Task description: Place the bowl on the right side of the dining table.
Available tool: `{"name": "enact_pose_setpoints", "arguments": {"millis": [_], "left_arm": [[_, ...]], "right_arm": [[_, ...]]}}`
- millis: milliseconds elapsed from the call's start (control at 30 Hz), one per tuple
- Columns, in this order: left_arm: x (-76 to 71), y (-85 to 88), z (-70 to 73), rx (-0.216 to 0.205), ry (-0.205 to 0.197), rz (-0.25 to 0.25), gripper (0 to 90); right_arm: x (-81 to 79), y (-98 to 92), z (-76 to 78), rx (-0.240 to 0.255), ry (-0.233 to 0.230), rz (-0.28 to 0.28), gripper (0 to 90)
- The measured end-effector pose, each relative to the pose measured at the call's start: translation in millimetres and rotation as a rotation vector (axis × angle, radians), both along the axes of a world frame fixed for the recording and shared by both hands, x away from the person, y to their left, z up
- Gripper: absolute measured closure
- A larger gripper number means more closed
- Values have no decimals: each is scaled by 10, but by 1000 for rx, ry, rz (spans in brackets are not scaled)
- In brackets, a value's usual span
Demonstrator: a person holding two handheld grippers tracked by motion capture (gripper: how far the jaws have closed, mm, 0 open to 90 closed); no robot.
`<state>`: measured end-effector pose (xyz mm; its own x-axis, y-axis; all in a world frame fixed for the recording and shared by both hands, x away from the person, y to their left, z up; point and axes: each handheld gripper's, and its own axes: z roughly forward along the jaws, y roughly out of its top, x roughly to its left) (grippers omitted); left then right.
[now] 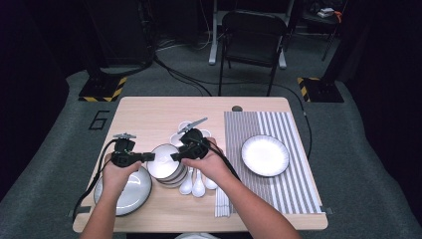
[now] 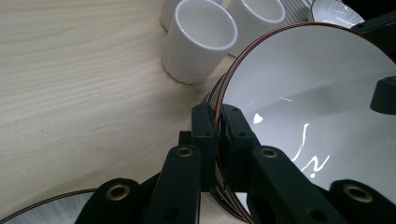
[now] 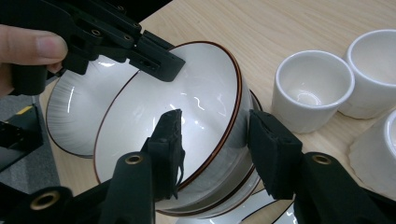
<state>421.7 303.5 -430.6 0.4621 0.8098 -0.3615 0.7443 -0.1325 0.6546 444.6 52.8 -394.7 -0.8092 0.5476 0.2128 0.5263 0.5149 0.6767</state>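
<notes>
top bowl (image 3: pixel 187 116) tilted off stack (image 1: pixel 171 178)

Counts, table seen from above: two grippers, left gripper (image 1: pixel 149 157) and right gripper (image 1: pixel 175 156). One stack of bowls (image 1: pixel 166 168) at centre; the number in the stack cannot be told. Two plates: one plate (image 1: pixel 265 155) at 3 o'clock, another plate (image 1: pixel 130 191) at 8 o'clock. Three white spoons (image 1: pixel 198 185) at 5 o'clock. At least three white cups (image 3: pixel 312 89).

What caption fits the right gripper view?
Left gripper pinches the top bowl's rim while the right gripper straddles its near side.
</notes>
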Motion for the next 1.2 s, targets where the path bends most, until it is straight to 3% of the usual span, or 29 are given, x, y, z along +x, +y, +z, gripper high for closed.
{"name": "enact_pose_setpoints", "arguments": {"millis": [300,700,1200], "left_arm": [[-4,19,15,-2,4,5,854],[-11,26,32,-16,-3,7,852],[-10,-3,23,3,8,7,847]], "right_arm": [[28,83,-30,-37,-27,-5,554],[74,165,-114,-60,-16,-23,574],[104,229,-125,-124,-62,-50,731]]}}
